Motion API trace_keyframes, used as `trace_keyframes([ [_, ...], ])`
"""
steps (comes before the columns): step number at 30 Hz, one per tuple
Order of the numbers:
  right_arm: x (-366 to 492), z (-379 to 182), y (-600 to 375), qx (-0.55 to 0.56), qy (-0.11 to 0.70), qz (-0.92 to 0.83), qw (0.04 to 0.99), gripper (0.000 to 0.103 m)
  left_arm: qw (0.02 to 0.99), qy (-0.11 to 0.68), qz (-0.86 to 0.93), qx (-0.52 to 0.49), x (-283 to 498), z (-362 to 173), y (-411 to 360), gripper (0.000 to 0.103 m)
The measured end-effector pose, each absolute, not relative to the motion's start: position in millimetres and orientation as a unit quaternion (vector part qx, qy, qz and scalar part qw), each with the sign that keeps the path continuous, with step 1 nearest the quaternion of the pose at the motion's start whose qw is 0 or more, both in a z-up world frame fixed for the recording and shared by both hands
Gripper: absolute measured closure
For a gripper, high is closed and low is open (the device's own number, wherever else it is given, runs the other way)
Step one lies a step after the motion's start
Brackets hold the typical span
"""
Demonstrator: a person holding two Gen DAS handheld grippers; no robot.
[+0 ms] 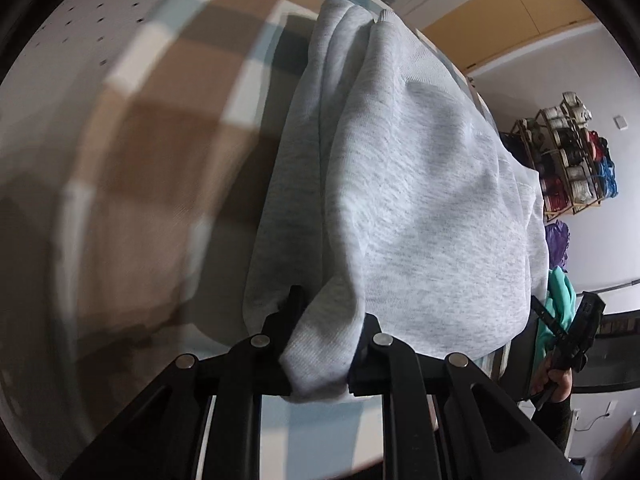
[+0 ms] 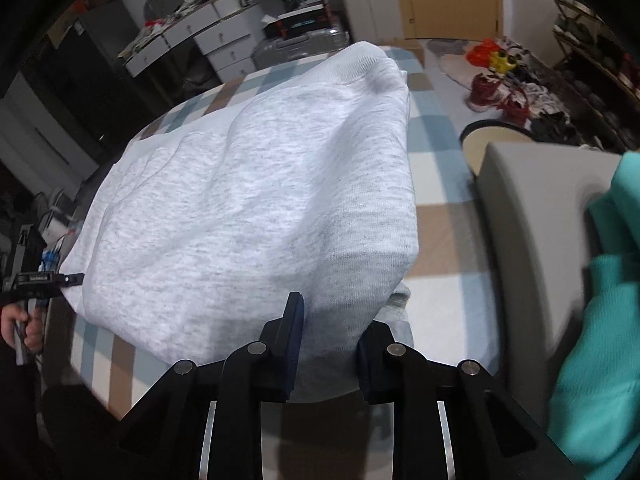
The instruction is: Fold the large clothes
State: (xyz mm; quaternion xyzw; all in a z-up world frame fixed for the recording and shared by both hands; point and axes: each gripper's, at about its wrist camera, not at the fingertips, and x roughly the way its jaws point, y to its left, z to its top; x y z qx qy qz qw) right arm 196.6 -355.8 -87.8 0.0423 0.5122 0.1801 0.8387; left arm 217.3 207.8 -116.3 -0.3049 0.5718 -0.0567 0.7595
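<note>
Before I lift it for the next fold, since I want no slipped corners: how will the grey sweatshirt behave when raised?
The grey sweatshirt will likely go floppy: it already drapes and bunches where the left hand-held gripper pinches it. Its thick knit looks fairly heavy, so expect sagging between that and the right hand-held gripper. Slipping seems unlikely, since the fabric looks matte.
</note>
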Motion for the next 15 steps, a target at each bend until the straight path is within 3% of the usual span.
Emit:
trace_keyframes([
  [8,159.5,-101.3,-359.5,0.010,0.548,0.164,0.821,0.081,0.749,0.554,-0.062,-0.359,173.7,-113.7,223.6,0.091],
  [10,157.0,-84.6,-363.2,-0.009,0.541,0.129,0.831,0.067,0.744,0.556,-0.055,-0.366,174.2,-110.4,221.4,0.087],
  [15,132.1,-9.2,-351.4,0.000,0.456,0.136,0.879,0.064,0.767,0.534,-0.018,-0.356,162.5,-77.1,230.9,0.085],
])
